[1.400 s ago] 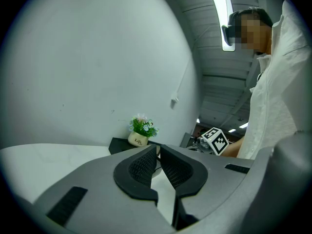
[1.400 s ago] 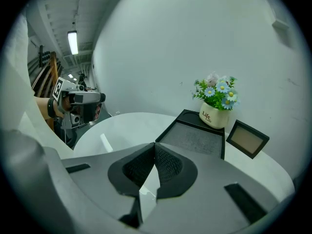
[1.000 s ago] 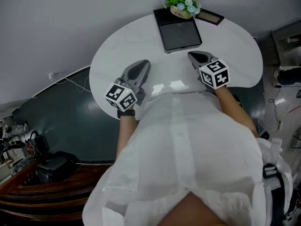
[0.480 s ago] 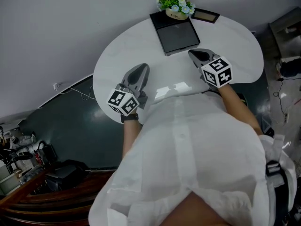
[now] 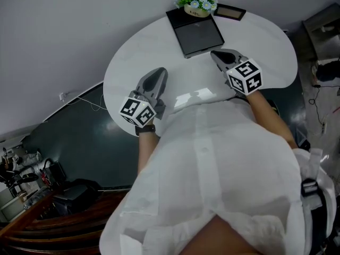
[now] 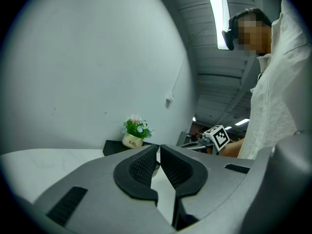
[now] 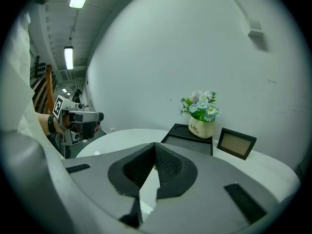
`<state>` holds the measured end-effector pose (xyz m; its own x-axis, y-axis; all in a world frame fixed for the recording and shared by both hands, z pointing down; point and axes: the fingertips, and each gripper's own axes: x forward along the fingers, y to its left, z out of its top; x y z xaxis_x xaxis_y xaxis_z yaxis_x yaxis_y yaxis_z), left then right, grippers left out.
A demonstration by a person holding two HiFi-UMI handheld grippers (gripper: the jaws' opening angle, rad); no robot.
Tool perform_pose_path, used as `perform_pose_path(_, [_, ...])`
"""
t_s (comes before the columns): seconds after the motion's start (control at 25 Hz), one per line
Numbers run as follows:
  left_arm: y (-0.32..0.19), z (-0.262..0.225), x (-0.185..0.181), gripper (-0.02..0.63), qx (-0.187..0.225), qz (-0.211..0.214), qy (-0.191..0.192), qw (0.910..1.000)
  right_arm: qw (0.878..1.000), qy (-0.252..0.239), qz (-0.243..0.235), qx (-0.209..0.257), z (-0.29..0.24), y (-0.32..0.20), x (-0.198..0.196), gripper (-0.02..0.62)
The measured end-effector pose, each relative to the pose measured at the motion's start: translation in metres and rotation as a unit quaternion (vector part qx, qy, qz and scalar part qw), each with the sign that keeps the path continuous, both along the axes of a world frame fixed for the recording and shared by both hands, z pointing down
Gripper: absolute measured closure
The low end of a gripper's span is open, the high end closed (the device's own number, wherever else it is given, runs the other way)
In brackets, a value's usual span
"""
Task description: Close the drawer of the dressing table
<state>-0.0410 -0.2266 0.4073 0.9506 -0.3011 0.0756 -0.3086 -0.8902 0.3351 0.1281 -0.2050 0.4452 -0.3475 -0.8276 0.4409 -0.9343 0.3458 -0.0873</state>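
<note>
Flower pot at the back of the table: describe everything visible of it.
The flower pot is small, round and cream, seemingly ceramic, with dark lettering on its front. It stands upright and holds green leaves, blue-and-white daisies and pale pink blooms. It sits by the wall at the far edge of the black tray; whether on it or behind it is unclear. A picture frame stands apart beside it. Nothing else touches it.

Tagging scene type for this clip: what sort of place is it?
Likely a workshop or lab with a staged bedroom corner: white dressing table, flower pot and picture frame against a bare wall, strip lights overhead.
</note>
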Motion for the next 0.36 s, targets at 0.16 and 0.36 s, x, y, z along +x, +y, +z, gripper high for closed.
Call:
perform_pose_path(0.16, [-0.0002, 0.0014, 0.0004, 0.589, -0.003, 0.000, -0.002, 1.0000, 1.000, 0.005, -0.005, 0.002, -0.0005, -0.0007, -0.0016, 0.586])
perform_pose_path(0.36, [-0.0022, 0.0041, 0.0012, 0.589, -0.004, -0.001, -0.004, 1.0000, 1.000, 0.008, -0.010, 0.001, 0.0023, -0.0029, -0.0022, 0.586])
